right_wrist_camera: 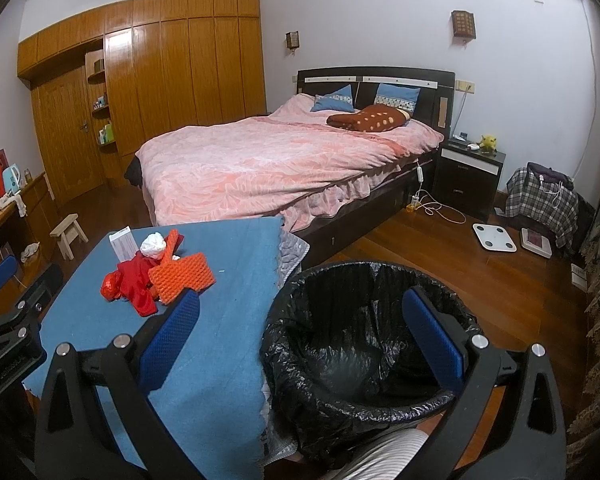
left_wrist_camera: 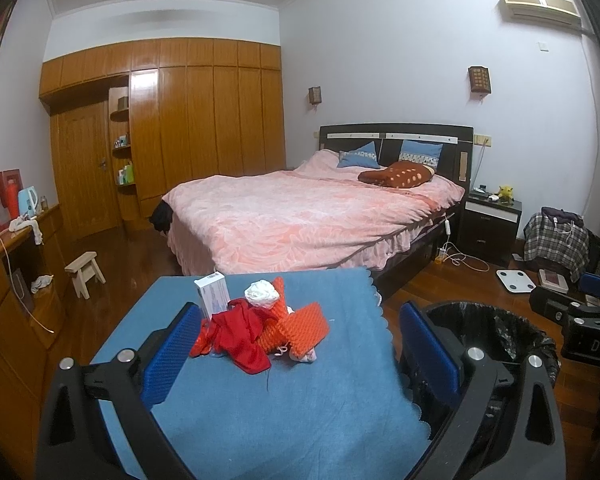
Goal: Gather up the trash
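Observation:
A pile of trash lies on the blue-cloth table [left_wrist_camera: 300, 400]: a red crumpled wrapper [left_wrist_camera: 240, 334], orange foam netting [left_wrist_camera: 296, 326], a white paper ball [left_wrist_camera: 262, 294] and a small white box [left_wrist_camera: 212, 292]. My left gripper [left_wrist_camera: 300, 344] is open and empty, just short of the pile. My right gripper [right_wrist_camera: 300, 332] is open and empty over the rim of the black-bagged bin [right_wrist_camera: 360, 344]. The pile shows in the right wrist view too, with the orange netting [right_wrist_camera: 180, 276] nearest. The bin [left_wrist_camera: 488, 332] stands right of the table.
A pink-covered bed [left_wrist_camera: 300, 208] stands behind the table. A nightstand [left_wrist_camera: 490, 220], a white scale [left_wrist_camera: 514, 280] and a plaid bag [left_wrist_camera: 556, 240] are on the right. A wooden desk [left_wrist_camera: 4, 280] and a small stool [left_wrist_camera: 84, 272] are on the left.

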Motion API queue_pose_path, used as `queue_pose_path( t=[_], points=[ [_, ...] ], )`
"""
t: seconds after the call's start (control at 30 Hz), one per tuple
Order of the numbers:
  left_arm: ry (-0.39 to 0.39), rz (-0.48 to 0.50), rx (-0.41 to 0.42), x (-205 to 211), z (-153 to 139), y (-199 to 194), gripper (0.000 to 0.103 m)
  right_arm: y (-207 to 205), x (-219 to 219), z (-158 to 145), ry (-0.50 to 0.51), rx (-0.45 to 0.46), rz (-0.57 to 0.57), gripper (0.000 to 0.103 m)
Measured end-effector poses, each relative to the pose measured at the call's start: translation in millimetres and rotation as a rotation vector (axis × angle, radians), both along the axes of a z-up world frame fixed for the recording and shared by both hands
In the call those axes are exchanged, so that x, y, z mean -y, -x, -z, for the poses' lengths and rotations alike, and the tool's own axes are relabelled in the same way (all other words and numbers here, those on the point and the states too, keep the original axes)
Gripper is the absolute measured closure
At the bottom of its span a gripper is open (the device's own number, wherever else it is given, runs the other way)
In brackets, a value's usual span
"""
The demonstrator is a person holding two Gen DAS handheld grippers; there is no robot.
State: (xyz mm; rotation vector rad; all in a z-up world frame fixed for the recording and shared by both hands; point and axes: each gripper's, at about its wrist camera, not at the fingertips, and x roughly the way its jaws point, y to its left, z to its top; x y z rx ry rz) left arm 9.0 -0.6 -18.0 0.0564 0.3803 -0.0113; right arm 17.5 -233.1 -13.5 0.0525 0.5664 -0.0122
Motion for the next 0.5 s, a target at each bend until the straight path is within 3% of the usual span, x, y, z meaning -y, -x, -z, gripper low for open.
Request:
queue_pose_path(
  t=[0.5],
  points=[
    [0.000,0.000,-0.005,-1.4,2.4,-2.4,0.006,-1.5,-0.9,5.9,-0.001,-0.001,0.000,0.005]
  ],
)
